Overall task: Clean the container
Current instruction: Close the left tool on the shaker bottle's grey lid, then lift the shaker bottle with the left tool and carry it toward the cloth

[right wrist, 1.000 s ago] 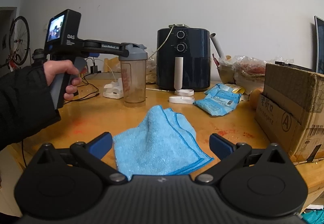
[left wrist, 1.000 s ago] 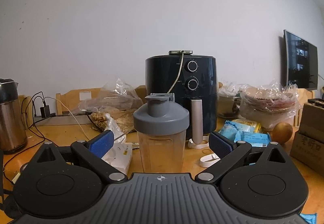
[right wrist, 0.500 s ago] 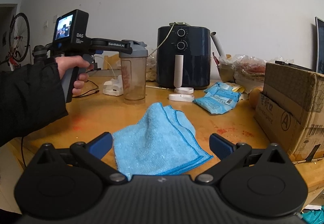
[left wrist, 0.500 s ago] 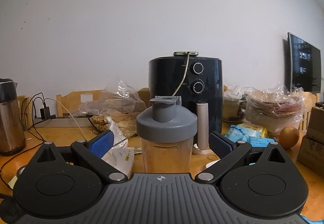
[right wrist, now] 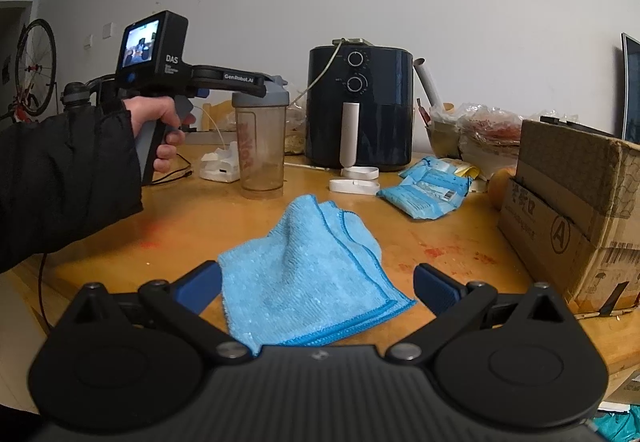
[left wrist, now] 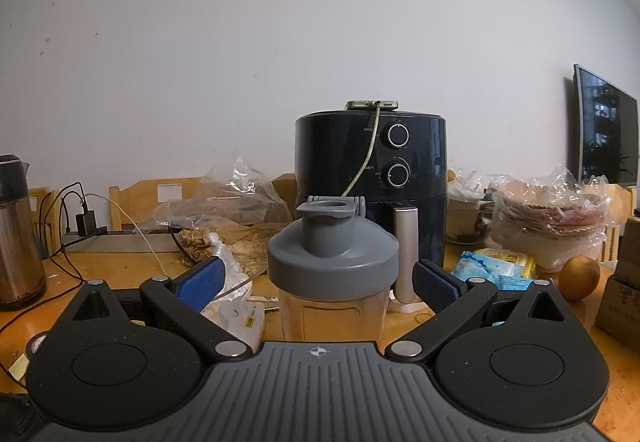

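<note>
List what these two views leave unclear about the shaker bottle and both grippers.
- Left wrist view: the clear grey-lidded shaker bottle's base, hidden behind the left gripper.
- Right wrist view: bottle's red lettering, too blurred.
- Right wrist view: blue microfibre cloth's near edge, hidden under the right gripper.

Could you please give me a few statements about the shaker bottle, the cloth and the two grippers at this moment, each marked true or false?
1. The shaker bottle stands upright with its grey lid on. True.
2. The left gripper is shut on the bottle. False: its jaws are open, one on each side of the lid, with gaps showing.
3. The blue cloth lies on the wooden table in front of the open right gripper. True.
4. The cloth is stuffed inside the bottle. False: it lies on the table, apart from the bottle.
5. The black air fryer stands behind the bottle. True.
</note>
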### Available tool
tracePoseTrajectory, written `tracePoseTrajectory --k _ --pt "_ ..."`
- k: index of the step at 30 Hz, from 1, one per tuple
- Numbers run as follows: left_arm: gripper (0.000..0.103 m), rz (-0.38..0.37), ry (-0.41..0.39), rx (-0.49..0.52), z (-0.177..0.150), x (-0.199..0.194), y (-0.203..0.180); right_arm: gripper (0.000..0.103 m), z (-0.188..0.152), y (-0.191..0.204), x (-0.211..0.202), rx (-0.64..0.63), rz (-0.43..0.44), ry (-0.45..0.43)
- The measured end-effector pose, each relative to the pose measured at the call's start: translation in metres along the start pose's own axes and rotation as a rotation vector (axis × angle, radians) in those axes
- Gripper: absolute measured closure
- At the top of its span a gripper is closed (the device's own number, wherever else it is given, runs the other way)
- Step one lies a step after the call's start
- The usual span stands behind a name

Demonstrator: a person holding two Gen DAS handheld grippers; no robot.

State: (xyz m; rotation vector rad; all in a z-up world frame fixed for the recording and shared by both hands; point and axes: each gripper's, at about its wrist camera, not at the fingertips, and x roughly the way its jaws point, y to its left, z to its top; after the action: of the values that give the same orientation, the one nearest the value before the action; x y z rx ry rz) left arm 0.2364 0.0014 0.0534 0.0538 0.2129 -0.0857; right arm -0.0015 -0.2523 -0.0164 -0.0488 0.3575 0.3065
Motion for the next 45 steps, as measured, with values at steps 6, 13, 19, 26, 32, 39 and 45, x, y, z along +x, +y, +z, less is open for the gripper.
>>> tracePoseTrajectory --k 6,13,19,26,32,39,45 --pt "0.0 -0.003 0.004 0.012 0.0 0.006 -0.003 0.0 -0.002 0.001 -0.001 -0.002 0.012 0.006" --pt "0.0 -0.017 0.0 0.02 -0.001 0.014 -0.002 0.0 -0.004 0.004 -0.001 -0.006 0.02 0.016" --pt "0.0 -0.03 0.007 0.014 0.0 0.022 -0.002 0.0 -0.006 0.005 -0.002 -0.008 0.019 0.024" --pt "0.0 -0.029 0.013 0.009 0.003 0.032 0.001 0.0 -0.008 0.006 -0.003 -0.011 0.016 0.034" --pt "0.0 -0.037 0.018 0.016 0.005 0.038 0.0 0.0 -0.01 0.008 -0.005 -0.014 0.014 0.042" --pt "0.0 -0.047 0.02 0.026 0.006 0.046 -0.002 0.0 -0.012 0.009 -0.006 -0.017 0.012 0.051" --pt "0.0 -0.057 0.022 0.032 0.007 0.053 -0.003 0.0 -0.012 0.009 -0.005 -0.016 0.011 0.055"
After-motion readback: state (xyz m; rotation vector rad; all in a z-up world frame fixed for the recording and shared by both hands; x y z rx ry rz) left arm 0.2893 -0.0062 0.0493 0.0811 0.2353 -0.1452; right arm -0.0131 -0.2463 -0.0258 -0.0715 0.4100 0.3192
